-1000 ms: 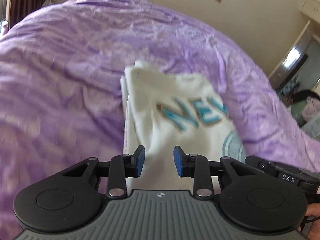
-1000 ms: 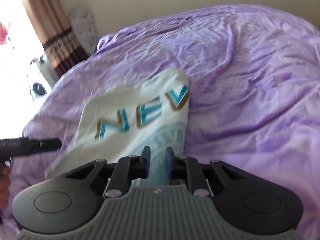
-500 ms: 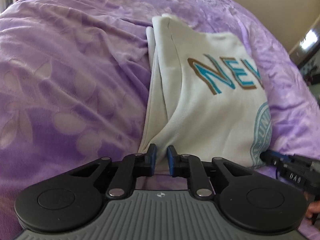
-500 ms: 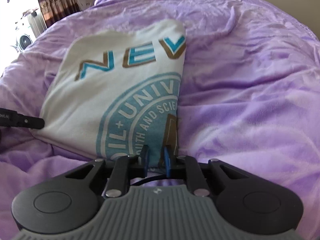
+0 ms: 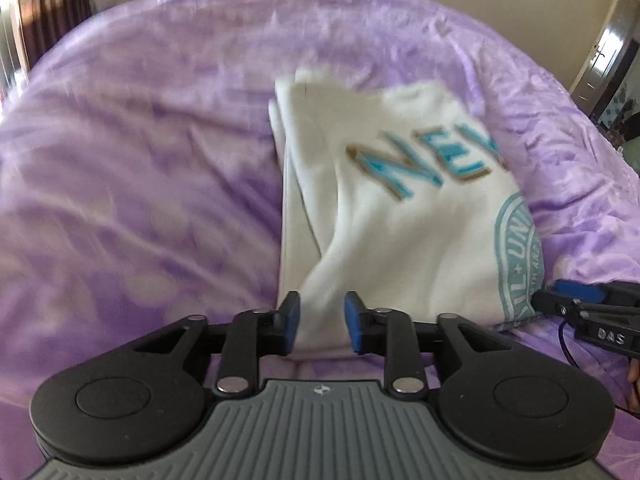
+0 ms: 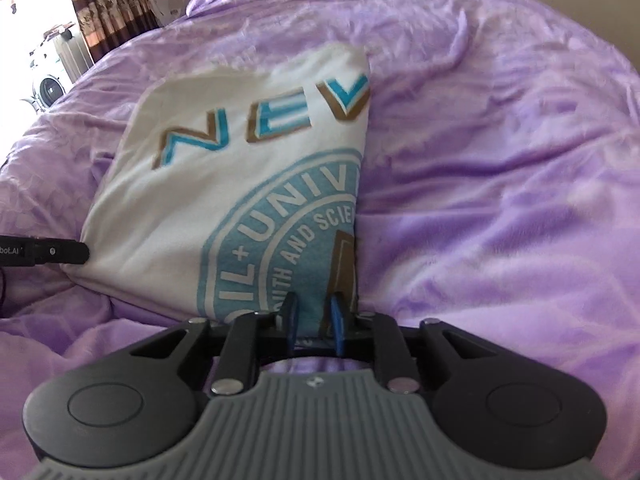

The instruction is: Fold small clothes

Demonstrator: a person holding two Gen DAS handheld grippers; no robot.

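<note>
A white T-shirt [image 5: 400, 216] with teal letters and a round teal print lies folded lengthwise on a purple bedspread [image 5: 140, 184]. It also shows in the right wrist view [image 6: 224, 184]. My left gripper [image 5: 320, 322] is at the shirt's near left corner, its jaws apart with cloth between them. My right gripper [image 6: 314, 320] is at the near right corner on the round print, its jaws a little apart with the hem between them. Each gripper's tip shows in the other view: the right one [image 5: 576, 300], the left one [image 6: 60, 252].
The purple bedspread [image 6: 500, 200] is rumpled and spreads all around the shirt. A curtain [image 6: 108, 4] and a window lie beyond the bed's far left. A doorway [image 5: 608, 72] shows at the far right.
My left gripper's jaws have opened wider and it has pulled up and back, lifting the corner. My right gripper's jaws have parted a little at the hem.
</note>
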